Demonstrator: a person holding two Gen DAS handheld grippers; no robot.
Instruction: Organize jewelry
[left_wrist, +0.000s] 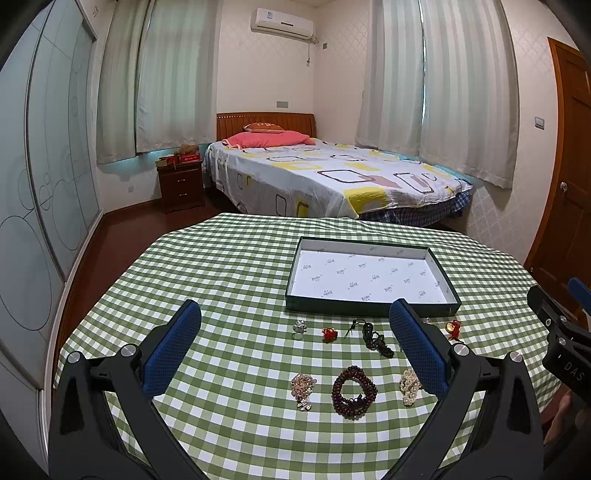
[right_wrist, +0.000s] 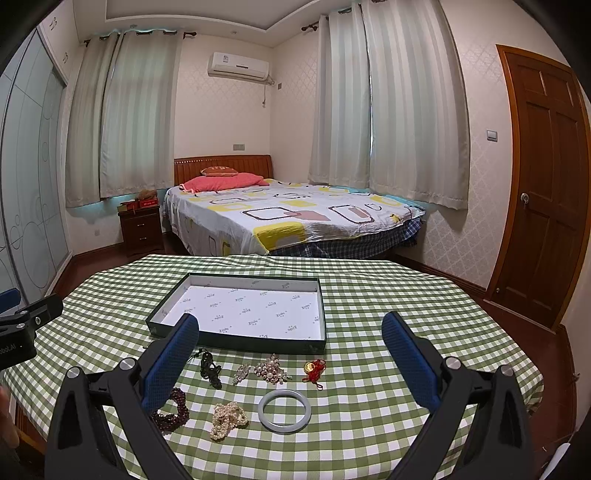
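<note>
An empty dark green tray (left_wrist: 448, 284) with white lining lies on the green checked table (left_wrist: 221, 266); it also shows in the right wrist view (right_wrist: 321, 314). Jewelry lies in front of it: a dark red bead bracelet (left_wrist: 354, 391), a pearl strand (left_wrist: 410, 386), a pinkish bead piece (left_wrist: 302, 386), a black cord necklace (left_wrist: 375, 338), a red charm (left_wrist: 329, 334), a silver ring (left_wrist: 300, 328). The right wrist view shows a pale jade bangle (right_wrist: 284, 410), pearl brooch (right_wrist: 271, 371) and gold-red charm (right_wrist: 314, 369). My left gripper (left_wrist: 293, 319) and right gripper (right_wrist: 290, 328) are open and empty above the jewelry.
A bed (left_wrist: 332, 177) stands beyond the table, with a dark nightstand (left_wrist: 181, 184) to its left. A wooden door (right_wrist: 539, 184) is at the right, a glass wardrobe (left_wrist: 37, 184) at the left. The table edge curves round near both sides.
</note>
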